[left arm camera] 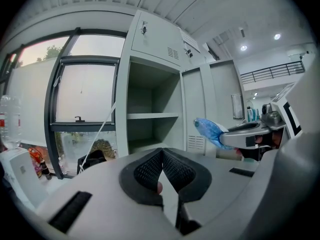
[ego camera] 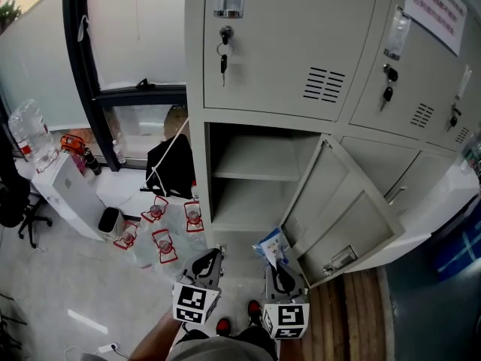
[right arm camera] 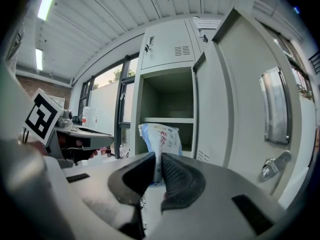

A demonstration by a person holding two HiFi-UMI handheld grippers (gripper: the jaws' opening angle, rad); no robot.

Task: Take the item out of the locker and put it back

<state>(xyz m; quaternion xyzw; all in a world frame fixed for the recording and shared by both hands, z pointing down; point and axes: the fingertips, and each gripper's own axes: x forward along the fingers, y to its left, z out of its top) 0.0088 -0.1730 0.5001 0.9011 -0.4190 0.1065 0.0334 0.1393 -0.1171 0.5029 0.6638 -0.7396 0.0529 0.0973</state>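
Now right claw (right arm camera: 157,160) pinched on blue-white bag (right arm camera: 162,136), in front of open locker (right arm camera: 167,96); left claw (left arm camera: 161,156) squeezed together, nothing inside.

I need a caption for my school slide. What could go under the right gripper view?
The right tool pinches a blue-and-white packet in front of the open locker.

The lower end of the packet (right arm camera: 161,136) is hidden between the jaws of the right gripper (right arm camera: 157,160); its print is too small to read. The notice (ego camera: 436,6) on an upper locker door (ego camera: 443,51) is cut off at the top.
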